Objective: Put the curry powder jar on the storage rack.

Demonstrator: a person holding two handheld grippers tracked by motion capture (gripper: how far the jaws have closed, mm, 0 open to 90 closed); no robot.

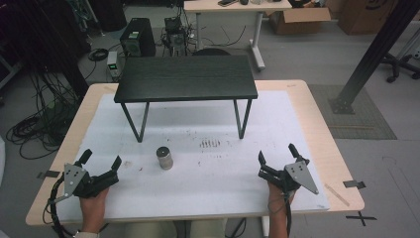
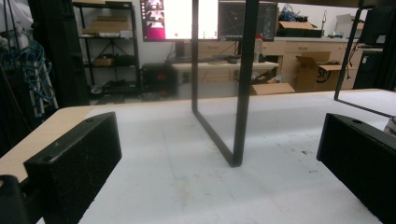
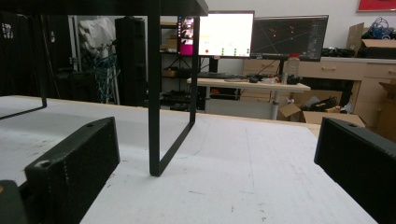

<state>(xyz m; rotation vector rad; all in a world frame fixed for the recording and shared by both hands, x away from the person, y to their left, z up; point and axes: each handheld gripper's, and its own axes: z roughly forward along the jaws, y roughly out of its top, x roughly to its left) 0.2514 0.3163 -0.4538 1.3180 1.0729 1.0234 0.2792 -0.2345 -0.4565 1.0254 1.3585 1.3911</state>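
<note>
Both grippers, left and right, are held wide, empty. The can, just beyond the left fingers, could be toppled if clipped sideways.

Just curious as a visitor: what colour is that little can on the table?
Silvery grey metal, the can, clearest in the high view.
</note>
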